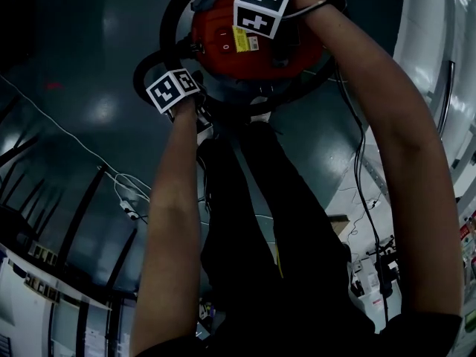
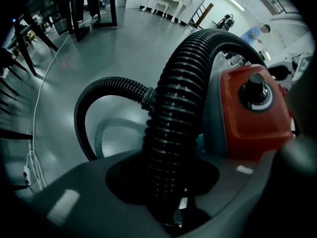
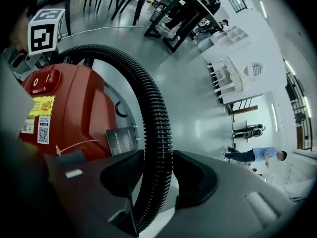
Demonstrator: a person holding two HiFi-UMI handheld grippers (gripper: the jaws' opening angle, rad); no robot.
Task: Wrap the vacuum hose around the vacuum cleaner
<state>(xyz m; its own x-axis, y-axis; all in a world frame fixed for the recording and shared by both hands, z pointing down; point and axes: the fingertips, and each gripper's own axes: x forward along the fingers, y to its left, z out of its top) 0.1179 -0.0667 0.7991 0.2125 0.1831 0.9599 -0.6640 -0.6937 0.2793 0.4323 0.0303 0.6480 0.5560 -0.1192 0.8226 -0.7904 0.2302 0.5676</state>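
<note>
Head view: red vacuum cleaner standing on the grey floor, just beyond the person's shoes, well clear of the floor's furnished edges. Black ribbed vacuum hose curving round the near and left sides of the body. White cable lying loose on the floor to the left.

Left gripper view: left gripper pointing steeply down, jaws clenched on the thick part of the hose. From there, hose arching up over the cleaner's top beside a black dial; thinner length joined at a cuff, looping down to the floor.

Right gripper view: right gripper, jaws grasping the hose's thinner run, pads on both sides. Hose sweeping round the red body towards the left gripper's marker cube. Red rocker switch and yellow label on the cleaner's top.
</note>
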